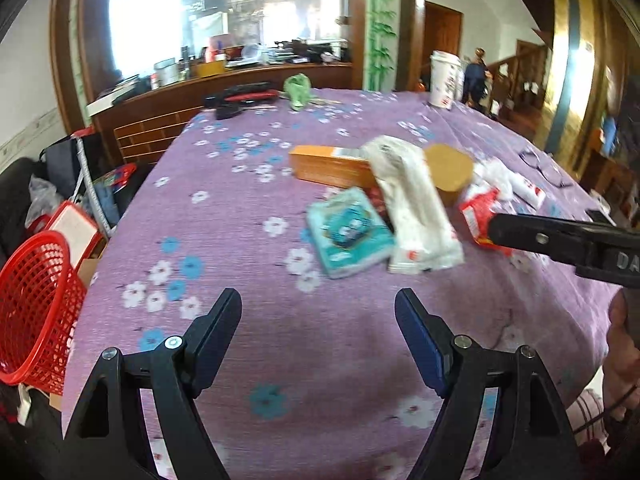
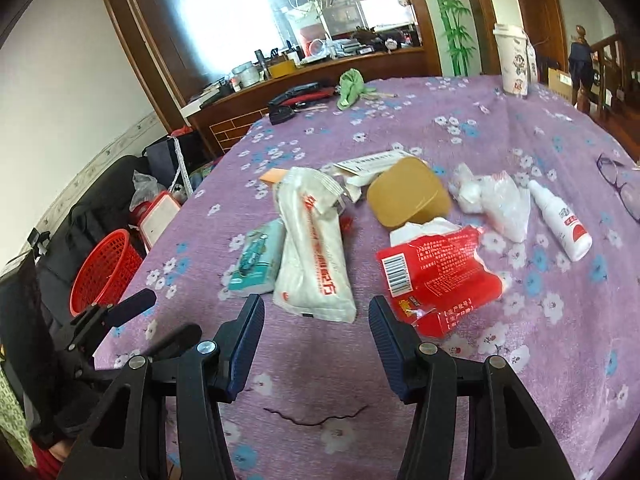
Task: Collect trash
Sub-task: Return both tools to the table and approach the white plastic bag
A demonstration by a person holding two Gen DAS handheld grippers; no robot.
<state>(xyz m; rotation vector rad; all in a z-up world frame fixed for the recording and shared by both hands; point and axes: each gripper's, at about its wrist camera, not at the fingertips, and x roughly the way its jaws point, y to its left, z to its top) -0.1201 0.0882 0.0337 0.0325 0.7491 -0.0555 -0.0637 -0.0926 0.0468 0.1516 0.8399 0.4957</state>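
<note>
1. the left gripper (image 1: 318, 304) hangs over the purple flowered worktop (image 1: 248, 208), its jaws spread wide and holding nothing.
2. the right gripper (image 2: 316, 312) is also spread and empty; its right fingertip lies just beside the red wrapper (image 2: 436, 276).
3. just ahead of the right gripper lies a white packet (image 2: 312, 248), with a teal pack (image 2: 256, 260) touching its left side.
4. a tan lid (image 2: 408, 196) and a white bottle (image 2: 560, 220) sit farther ahead to the right.
5. a red basket (image 1: 36, 308) stands off the worktop, left of the left gripper.
</note>
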